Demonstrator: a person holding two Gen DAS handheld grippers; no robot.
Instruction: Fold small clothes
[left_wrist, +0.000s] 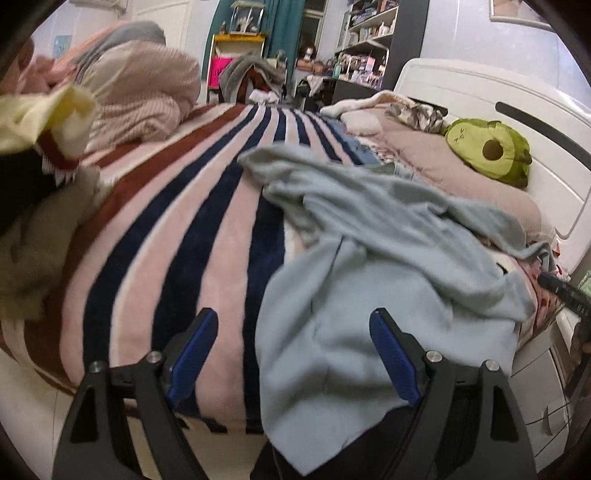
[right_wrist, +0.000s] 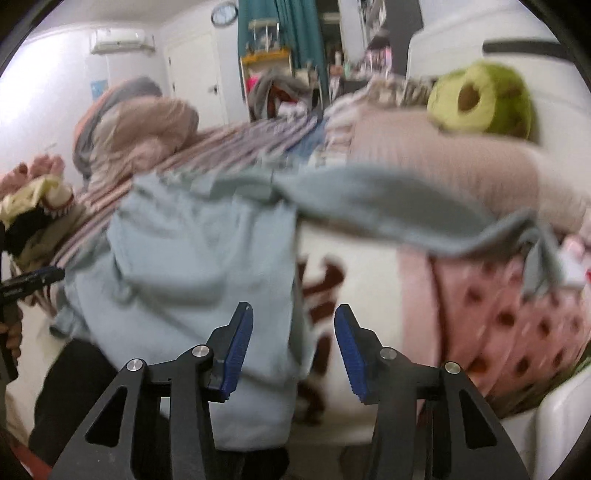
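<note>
Pale blue garment (left_wrist: 369, 236) lying crumpled across the striped bed (left_wrist: 192, 221), its near edge hanging over the side, with the left gripper (left_wrist: 291, 354) and right gripper (right_wrist: 293, 350) both apart and empty (a careless pinch could drag it floorward).

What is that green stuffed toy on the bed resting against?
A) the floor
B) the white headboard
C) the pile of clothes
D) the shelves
B: the green stuffed toy sits on a pinkish pillow, up against the white headboard.
</note>
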